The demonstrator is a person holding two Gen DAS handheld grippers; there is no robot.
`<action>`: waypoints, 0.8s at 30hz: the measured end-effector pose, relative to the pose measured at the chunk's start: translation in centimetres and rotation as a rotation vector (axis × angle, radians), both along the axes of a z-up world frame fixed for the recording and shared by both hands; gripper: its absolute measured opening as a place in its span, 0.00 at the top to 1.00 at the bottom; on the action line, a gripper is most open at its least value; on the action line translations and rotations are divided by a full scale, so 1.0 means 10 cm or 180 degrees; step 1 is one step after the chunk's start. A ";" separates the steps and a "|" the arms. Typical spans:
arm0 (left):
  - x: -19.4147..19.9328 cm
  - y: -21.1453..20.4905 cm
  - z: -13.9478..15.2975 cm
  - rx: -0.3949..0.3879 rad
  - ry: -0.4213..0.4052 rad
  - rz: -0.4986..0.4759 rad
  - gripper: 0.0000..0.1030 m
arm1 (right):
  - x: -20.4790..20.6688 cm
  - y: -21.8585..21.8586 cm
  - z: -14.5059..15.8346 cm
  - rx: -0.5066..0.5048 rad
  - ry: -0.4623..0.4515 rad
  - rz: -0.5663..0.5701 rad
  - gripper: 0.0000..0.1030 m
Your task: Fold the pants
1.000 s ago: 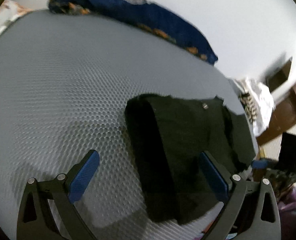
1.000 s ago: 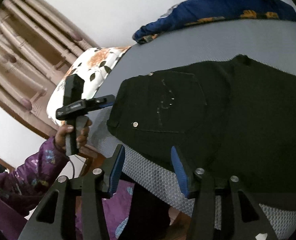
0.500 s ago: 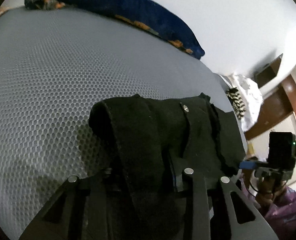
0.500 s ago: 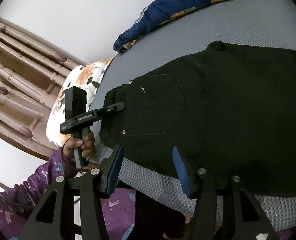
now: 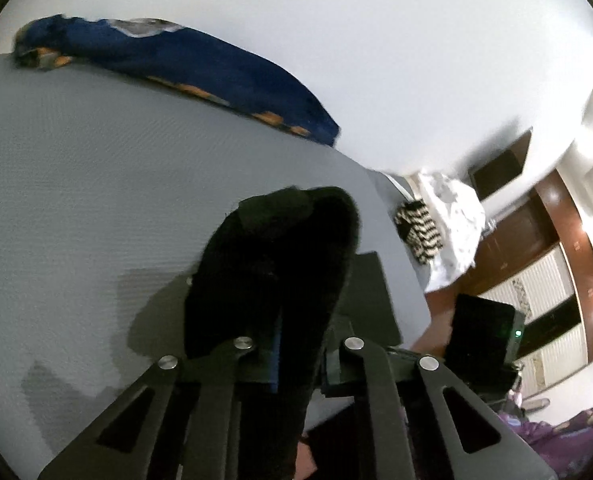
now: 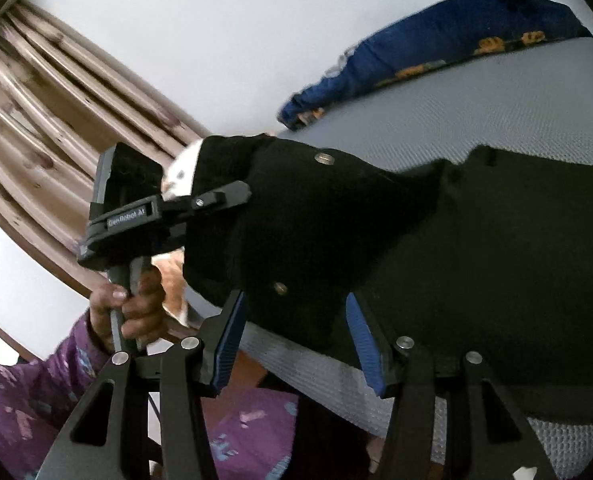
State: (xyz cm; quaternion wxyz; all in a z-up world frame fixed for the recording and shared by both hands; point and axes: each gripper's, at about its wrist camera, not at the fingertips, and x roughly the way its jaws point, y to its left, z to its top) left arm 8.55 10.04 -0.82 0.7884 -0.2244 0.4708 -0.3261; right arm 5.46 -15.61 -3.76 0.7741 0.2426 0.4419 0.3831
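Black pants point(image 6: 436, 248): spread over the grey mesh-textured mattress point(image 6: 496, 108), filling the centre and 3 o'clock side of the right wrist view, with the waistband end lifted off the surface toward 10 o'clock; two metal rivets visible on the raised part. Left gripper point(image 6: 232, 196): clamped on that raised waistband edge, jaws together with the cloth pinched between them; in its own view point(image 5: 292, 344) a thick bunch of black fabric point(image 5: 280, 272) rises from the jaws toward 12 o'clock and hides the fingertips. Left hand point(image 6: 128, 308): wrapped round the gripper's handle at 8 o'clock, a purple patterned sleeve point(image 6: 28, 396) below it. Right gripper point(image 6: 296, 344): jaws partly apart, blue-padded fingers point(image 6: 228, 340) at 6 o'clock, poised at the near edge of the pants; whether the pads touch the fabric cannot be told. Blue blanket with orange print point(image 5: 184, 68): bunched along the mattress's far edge, against the white wall. Brown curtain point(image 6: 48, 112): at 9 to 10 o'clock in the right wrist view. Black-and-white zigzag cloth point(image 5: 418, 232): off the mattress's corner at 3 o'clock, left wrist view.
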 end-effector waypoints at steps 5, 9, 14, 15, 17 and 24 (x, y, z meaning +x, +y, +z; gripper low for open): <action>0.06 -0.69 0.10 0.0033 0.0066 -0.0171 0.87 | 0.04 -0.04 0.08 0.0165 -0.0070 0.0136 0.45; 0.09 -1.05 0.08 -0.0042 0.0143 -0.0256 0.87 | -0.03 -0.21 0.16 0.0164 -0.0221 0.0027 0.23; 0.13 -1.50 0.00 -0.0064 0.0294 -0.0376 0.87 | 0.03 -0.54 0.09 0.0158 -0.0059 -0.0202 0.13; 0.14 -1.57 -0.02 -0.0073 0.0326 -0.0400 0.87 | 0.03 -0.63 0.08 0.0189 -0.0041 -0.0246 0.12; 0.16 -1.73 -0.05 -0.0097 0.0381 -0.0461 0.87 | 0.04 -0.76 0.09 0.0253 -0.0037 -0.0279 0.11; 0.30 -2.51 -0.21 -0.0093 0.0473 -0.0670 0.93 | 0.09 -1.34 0.08 0.0343 -0.0118 -0.0503 0.13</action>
